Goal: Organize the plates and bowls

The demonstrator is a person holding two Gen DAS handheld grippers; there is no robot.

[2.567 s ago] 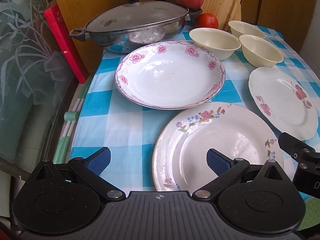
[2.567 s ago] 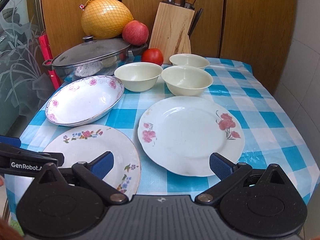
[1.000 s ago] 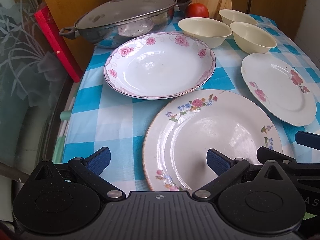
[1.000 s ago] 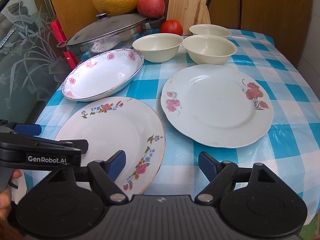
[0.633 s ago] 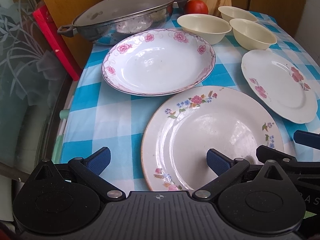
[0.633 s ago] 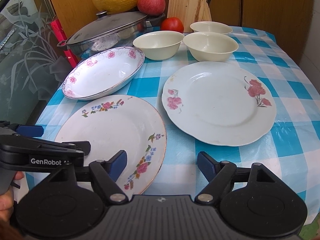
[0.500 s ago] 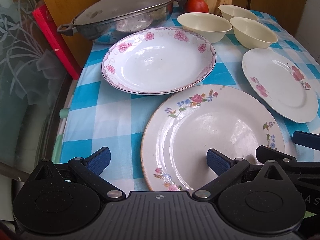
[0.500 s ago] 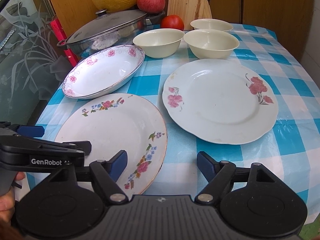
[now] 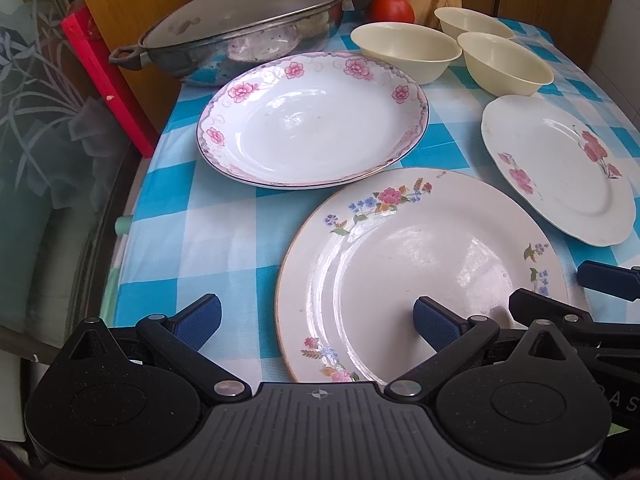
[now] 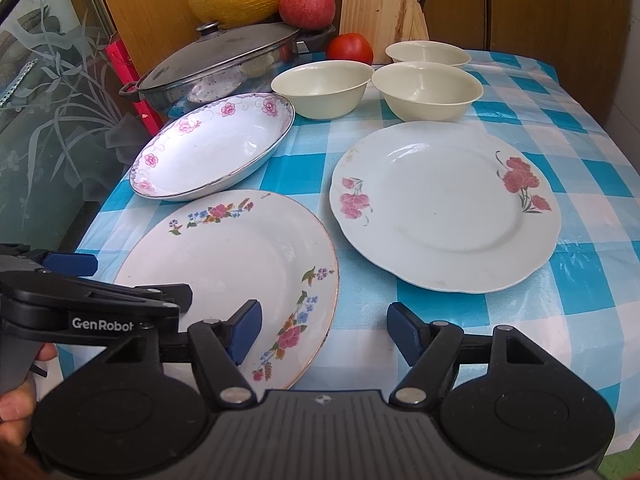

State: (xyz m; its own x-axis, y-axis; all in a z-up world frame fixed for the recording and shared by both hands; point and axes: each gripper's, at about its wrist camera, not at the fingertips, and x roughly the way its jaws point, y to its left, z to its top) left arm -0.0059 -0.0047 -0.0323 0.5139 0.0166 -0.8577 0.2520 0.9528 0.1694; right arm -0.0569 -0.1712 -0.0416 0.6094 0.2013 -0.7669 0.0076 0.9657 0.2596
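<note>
Nearest the cameras, the left gripper point(image 9: 316, 320) is hovering with jaws wide and empty over the near plate point(image 9: 420, 272), while the right gripper point(image 10: 324, 330) is narrowing its jaws around that plate's right rim without touching yet. Beyond are lying a rose plate point(image 10: 444, 204), a deep dish point(image 9: 312, 120) and three bowls point(image 10: 320, 88) on the table point(image 10: 580, 120). Pinching the thin glazed rim may be risking a slip.

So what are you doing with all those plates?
A person holds a gripper in each hand over the nearest plate, the one with small mixed flowers. The left gripper is open. The right gripper is closing around that plate's edge, not gripping yet. The other two plates and three bowls sit untouched on the checked cloth.
</note>
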